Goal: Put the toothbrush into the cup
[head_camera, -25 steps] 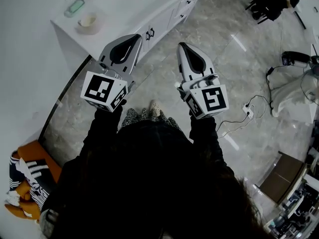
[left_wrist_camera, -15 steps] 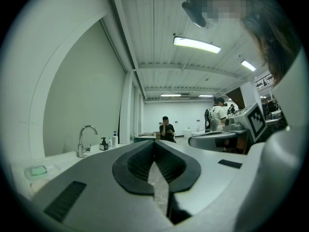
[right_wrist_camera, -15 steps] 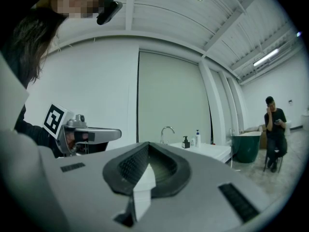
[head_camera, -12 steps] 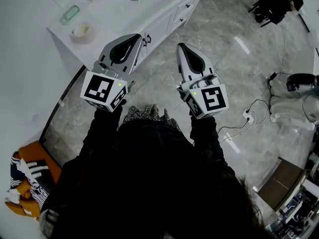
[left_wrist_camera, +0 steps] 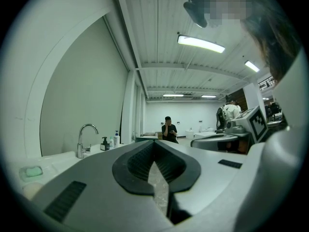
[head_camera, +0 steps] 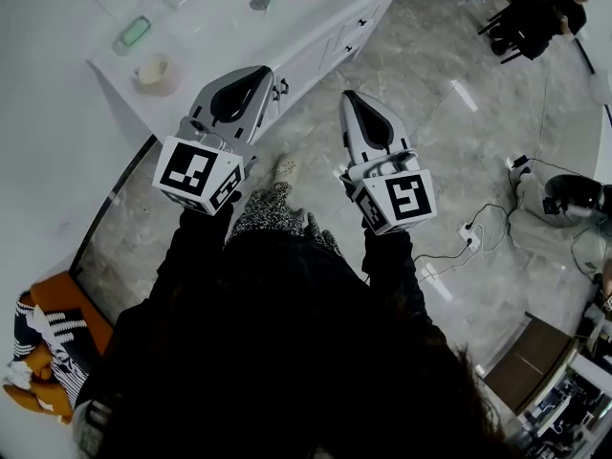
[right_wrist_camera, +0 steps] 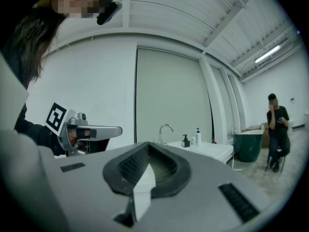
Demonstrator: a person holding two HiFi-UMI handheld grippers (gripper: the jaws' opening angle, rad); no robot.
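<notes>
Head view gives me the layout: grey marble floor (head_camera: 449,161) fills most of it, and the white counter (head_camera: 206,36) with its drawers runs ahead of both grippers, up and to the left. I have the left gripper (head_camera: 258,73) and the right gripper (head_camera: 348,97) side by side in front of the body, both level and pointing forward. From this angle the left one's tips overlap the counter's drawer front, while the right one hangs over bare floor. In each gripper view the jaws are pressed together with nothing between them. I read that as a carrying posture: nothing has been picked up yet, so closed and level is the tidy way to hold them on the approach. The cup (head_camera: 154,73) stands on the counter ahead and to the left of the left gripper, near the counter's corner. A green soap-like block (head_camera: 133,33) lies just beyond it, and the faucet (left_wrist_camera: 85,138) sits further along. The toothbrush I cannot pick out in any view, so I judge that finding it comes first.
</notes>
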